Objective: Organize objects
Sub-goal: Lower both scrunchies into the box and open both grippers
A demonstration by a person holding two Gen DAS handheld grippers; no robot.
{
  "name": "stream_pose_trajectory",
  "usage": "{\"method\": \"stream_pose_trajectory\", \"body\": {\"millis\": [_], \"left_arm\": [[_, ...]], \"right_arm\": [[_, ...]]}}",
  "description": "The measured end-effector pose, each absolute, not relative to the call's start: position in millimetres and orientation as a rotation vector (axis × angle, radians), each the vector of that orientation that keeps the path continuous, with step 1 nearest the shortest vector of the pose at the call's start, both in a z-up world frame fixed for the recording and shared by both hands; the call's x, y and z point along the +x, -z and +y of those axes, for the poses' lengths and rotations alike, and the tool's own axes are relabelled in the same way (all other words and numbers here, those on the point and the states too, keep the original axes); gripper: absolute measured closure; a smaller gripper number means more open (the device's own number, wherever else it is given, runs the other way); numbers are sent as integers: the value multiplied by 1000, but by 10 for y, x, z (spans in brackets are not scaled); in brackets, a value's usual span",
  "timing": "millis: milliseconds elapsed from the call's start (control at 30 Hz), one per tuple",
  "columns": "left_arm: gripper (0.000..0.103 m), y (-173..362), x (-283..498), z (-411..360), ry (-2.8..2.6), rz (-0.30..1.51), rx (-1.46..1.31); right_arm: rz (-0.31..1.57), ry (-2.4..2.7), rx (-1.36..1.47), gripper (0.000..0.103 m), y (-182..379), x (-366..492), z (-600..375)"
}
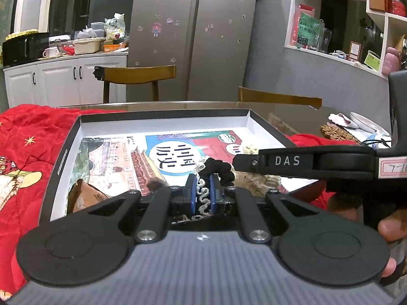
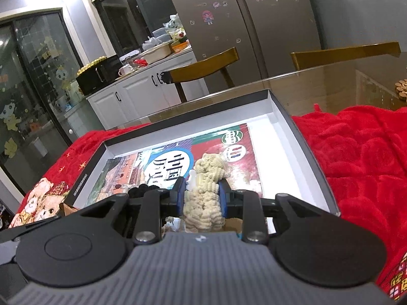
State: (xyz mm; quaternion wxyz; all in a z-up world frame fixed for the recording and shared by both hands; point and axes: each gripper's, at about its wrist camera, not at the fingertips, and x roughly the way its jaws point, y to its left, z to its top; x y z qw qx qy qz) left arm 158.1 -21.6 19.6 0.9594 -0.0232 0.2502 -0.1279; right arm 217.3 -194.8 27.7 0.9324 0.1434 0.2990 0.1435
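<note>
A shallow dark-rimmed box (image 1: 162, 113) with white inner walls lies on a red blanket; a printed book (image 1: 162, 152) lies flat inside it. My left gripper (image 1: 202, 189) is shut on a thin cream-white scrunchie (image 1: 202, 195), held over the box, with a black scrunchie (image 1: 218, 167) just beyond it. My right gripper (image 2: 201, 190) is shut on a thick cream knitted scrunchie (image 2: 203, 203) above the book (image 2: 178, 157) in the box (image 2: 300, 137). The right gripper's body (image 1: 305, 161) crosses the left wrist view at the right.
A brown paper packet (image 1: 86, 195) lies in the box's near left corner. The red blanket (image 2: 361, 152) covers a glass table (image 2: 330, 84). Two wooden chairs (image 1: 137, 75) stand behind it. A plate and wooden coaster (image 1: 338, 132) sit at the table's right.
</note>
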Motion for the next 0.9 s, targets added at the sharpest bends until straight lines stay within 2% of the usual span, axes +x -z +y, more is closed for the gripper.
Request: {"method": "stream_pose_trajectory", "body": {"millis": [500,567,633,667,700,833,900], "left_arm": [[89,-185,1644,-156,275,541,-77],[80,-200,1655,-147,273,543,-81],[66,-212,1673,-134,277,550,-92],[54,-224,1689,-129,280,556,-90],[50,-232,1702,-123,281,561,-89],[46,-265,1722,-81,289,564,-101],[44,-302,1717,-58,282,556,-104]], "right_arm": [[614,-313,297,69,-291,2125,-1947],[612,-322,294,66,-297,2112,-1939],[608,-326,297,64,-306,2102,-1943],[608,-329,305,62,-312,2103,-1952],[608,-331,312,61,-316,2103,-1962],[595,-334,329,53,-358,2076,-2001],[584,-338,340,46,-400,2060,-2025]]}}
